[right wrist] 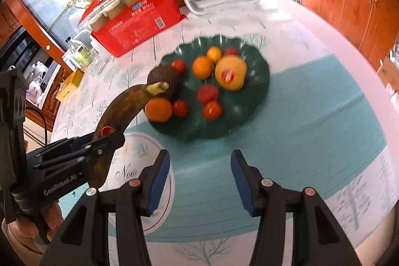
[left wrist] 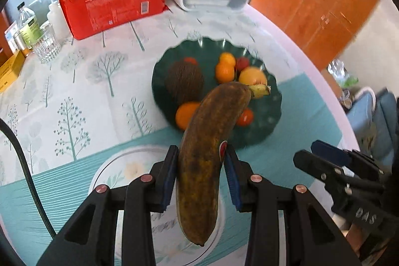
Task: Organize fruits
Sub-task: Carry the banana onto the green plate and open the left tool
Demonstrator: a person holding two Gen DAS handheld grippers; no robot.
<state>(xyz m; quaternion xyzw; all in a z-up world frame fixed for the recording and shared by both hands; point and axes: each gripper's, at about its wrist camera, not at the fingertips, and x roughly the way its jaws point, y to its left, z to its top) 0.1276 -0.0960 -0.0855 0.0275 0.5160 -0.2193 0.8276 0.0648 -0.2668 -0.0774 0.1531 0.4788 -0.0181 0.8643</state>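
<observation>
The left gripper [left wrist: 200, 171] grasps the brown banana [left wrist: 209, 141] lengthwise, stem pointing toward the green plate [left wrist: 264, 126], while the right gripper [right wrist: 199, 178] is released.

Left gripper [left wrist: 200, 166] clamped, right gripper [right wrist: 199, 181] agape.

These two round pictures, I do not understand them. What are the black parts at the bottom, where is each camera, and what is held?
No robot here: a person holds a two-finger claw in each hand, each with its own camera looking forward along the fingers. In the left view, the left claw grips a brown banana above a white plate. In the right view, the right claw is open and empty. Ahead, on the tablecloth, a green dish holds oranges, small red fruits and a coconut.
</observation>
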